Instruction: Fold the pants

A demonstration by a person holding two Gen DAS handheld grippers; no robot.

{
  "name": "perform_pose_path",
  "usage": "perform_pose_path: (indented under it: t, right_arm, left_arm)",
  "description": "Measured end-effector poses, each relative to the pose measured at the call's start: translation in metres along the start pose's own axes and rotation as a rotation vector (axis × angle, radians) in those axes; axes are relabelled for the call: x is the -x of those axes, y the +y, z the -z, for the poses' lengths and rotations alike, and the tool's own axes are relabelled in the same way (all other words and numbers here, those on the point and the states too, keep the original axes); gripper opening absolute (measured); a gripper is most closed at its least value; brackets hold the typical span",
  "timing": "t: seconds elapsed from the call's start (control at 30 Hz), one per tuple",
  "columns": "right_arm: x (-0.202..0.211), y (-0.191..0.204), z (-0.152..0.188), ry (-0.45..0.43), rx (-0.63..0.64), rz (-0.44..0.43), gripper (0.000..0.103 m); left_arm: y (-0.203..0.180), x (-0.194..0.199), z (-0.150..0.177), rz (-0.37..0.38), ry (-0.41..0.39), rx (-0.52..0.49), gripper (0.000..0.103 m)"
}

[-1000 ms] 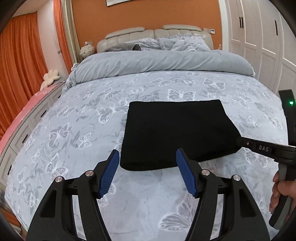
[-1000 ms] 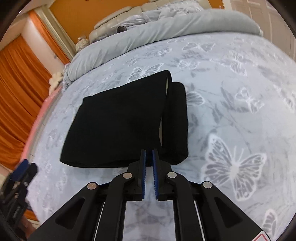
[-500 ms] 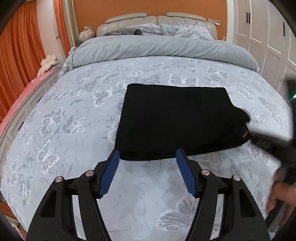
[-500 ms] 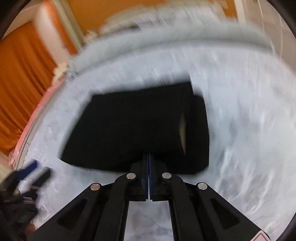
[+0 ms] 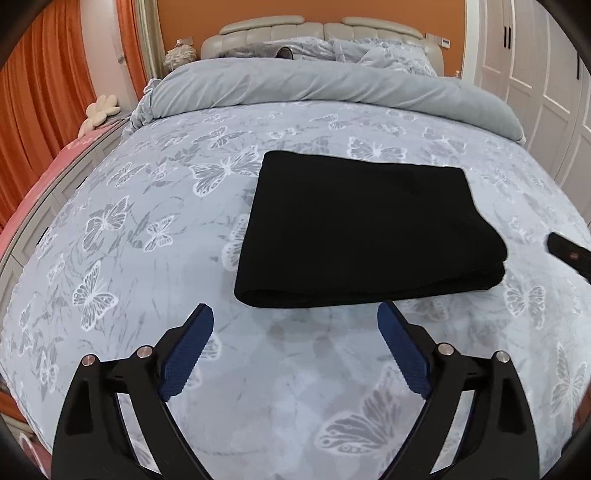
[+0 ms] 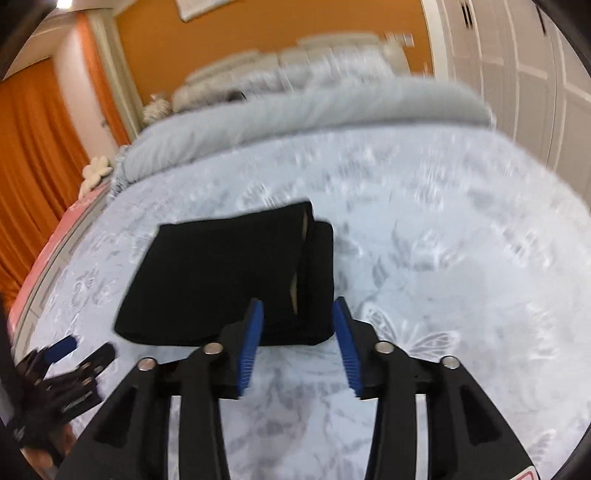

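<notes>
The folded black pants [image 5: 369,232] are lying mid-frame on the butterfly bedspread [image 5: 147,258]. The left gripper [image 5: 295,350] is opening wide below them, gripping nothing. The right gripper [image 6: 299,339] is opening too, its jaws framing the pants' near corner without pressing it.

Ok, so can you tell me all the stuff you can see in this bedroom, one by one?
pants: one, black, folded into a flat bundle, lying on the bedspread.
bedspread: one, pale blue-grey with white butterflies, covering the bed.
duvet: one, plain grey, rolled across the head of the bed.
pillows: blue-grey, count unclear, by the headboard.
headboard: one, beige, padded, against the orange wall.
curtains: orange, left side.
flower cushion: one, cream, left of the bed.
wardrobe doors: white, right side.
left gripper: one, black with blue pads, jaws opening, empty, near the pants.
right gripper: one, same colours, jaws opening, nothing gripped.
</notes>
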State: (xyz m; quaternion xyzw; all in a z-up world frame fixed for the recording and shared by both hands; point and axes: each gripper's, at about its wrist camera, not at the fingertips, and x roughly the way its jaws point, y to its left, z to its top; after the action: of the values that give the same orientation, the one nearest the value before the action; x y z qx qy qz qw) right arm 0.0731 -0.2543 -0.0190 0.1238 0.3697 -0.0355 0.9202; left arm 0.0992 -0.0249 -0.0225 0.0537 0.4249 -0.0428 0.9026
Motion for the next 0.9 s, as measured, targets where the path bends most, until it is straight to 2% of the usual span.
perform_pose_path:
  t: [0.03,0.1,0.27,0.43,0.9]
  right_arm:
    - [0.013,0.003,0.004,-0.025,0.008,0.0,0.051]
    - [0.035,0.006,0.013,-0.065,0.028,-0.006,0.071]
    - [0.054,0.015,0.035,-0.1,0.106,0.066,0.081]
    - [0.051,0.012,0.052,-0.056,0.073,0.047,0.081]
    - [0.05,0.015,0.06,-0.062,0.057,0.044,0.081]
  left_arm:
    - [-0.001,0.003,0.001,0.0,-0.004,-0.008,0.089]
    - [-0.003,0.012,0.005,-0.011,-0.022,-0.026,0.091]
    - [-0.005,0.036,0.019,-0.028,-0.082,-0.038,0.098]
    - [-0.001,0.046,0.032,-0.01,-0.088,-0.013,0.098]
    - [0.006,0.049,0.043,-0.015,-0.082,-0.005,0.098]
